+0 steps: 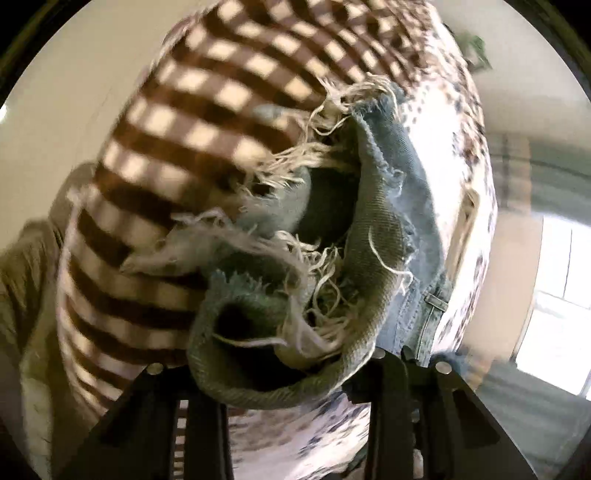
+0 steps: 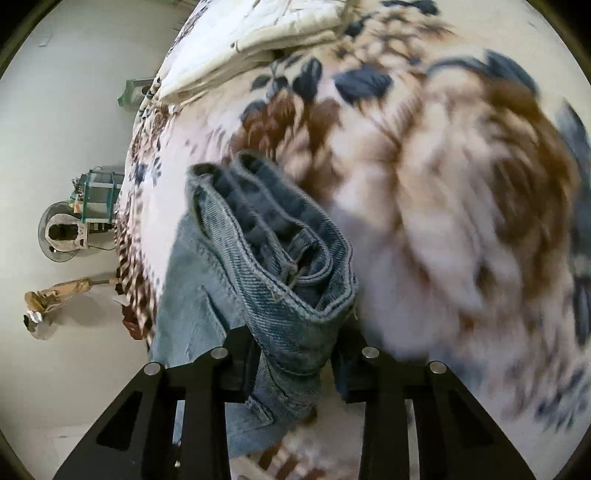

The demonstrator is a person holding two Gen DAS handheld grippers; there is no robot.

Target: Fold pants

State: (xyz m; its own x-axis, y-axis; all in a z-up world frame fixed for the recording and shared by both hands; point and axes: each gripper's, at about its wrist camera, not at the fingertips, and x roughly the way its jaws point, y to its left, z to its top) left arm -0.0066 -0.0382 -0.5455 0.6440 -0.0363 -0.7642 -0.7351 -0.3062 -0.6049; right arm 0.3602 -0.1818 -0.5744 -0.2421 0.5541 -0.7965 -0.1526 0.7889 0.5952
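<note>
The pants are light blue jeans with frayed white hems. In the left wrist view the frayed leg ends [image 1: 332, 236] bunch up between my left gripper's black fingers [image 1: 295, 373], which are shut on the hem fabric above the bed. In the right wrist view the waistband [image 2: 280, 258], with its stitched edge and belt loop, is folded over and pinched in my right gripper [image 2: 291, 354], which is shut on it. The rest of the jeans hangs to the left of it [image 2: 188, 295]. Both views are blurred by motion.
A bed with a floral brown, blue and white blanket [image 2: 443, 221] lies under both grippers, with a brown checked cover [image 1: 166, 147] at one end. A folded cream quilt [image 2: 258, 33] lies at the far edge. A fan [image 2: 62, 236] and clutter stand on the floor at left.
</note>
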